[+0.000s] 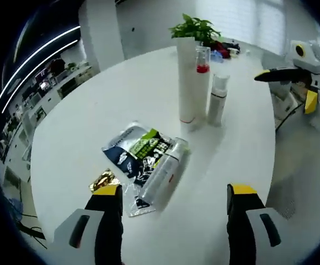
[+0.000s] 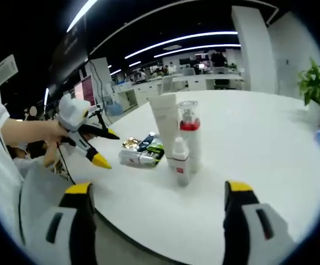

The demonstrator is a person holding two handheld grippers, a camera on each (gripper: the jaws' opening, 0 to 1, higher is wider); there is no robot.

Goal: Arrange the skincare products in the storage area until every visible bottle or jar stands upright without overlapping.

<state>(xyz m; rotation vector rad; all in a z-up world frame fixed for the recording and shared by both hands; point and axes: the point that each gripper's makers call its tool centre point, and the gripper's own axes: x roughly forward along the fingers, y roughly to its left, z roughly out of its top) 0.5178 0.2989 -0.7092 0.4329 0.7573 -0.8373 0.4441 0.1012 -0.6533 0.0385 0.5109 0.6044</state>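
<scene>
Lying flat nearest the left gripper [image 1: 175, 199]: white tube bottle [image 1: 163, 176], on its side across a pile of sachets [image 1: 135, 150], plus a gold foil packet [image 1: 104, 180] at the pile's edge. Jaws wide apart, holding nothing, just short of the bottle.

Further back on the white table [image 1: 94, 121], standing upright in a tight cluster: tall white tube [image 1: 186, 80], clear pump bottle with red band [image 1: 202, 88], short white bottle [image 1: 217, 100]. Touching or nearly so; cannot tell for sure.

Right gripper [image 2: 155, 201] also wide open and empty, off the table edge, facing that same cluster [image 2: 177, 141] from the other side.

Judged state: three up, one down. Lying bottle looks like the remaining job.

Risks:
- Pinching the bottle together with the sachet film under it, dragging the pile along.
- Smooth round body, likely to roll or slip out of the jaws during the tilt upright.
- Setting it down too close to the cluster and toppling the tall tube.
- Standing it on a sachet instead of bare table, leaving it wobbly.
</scene>
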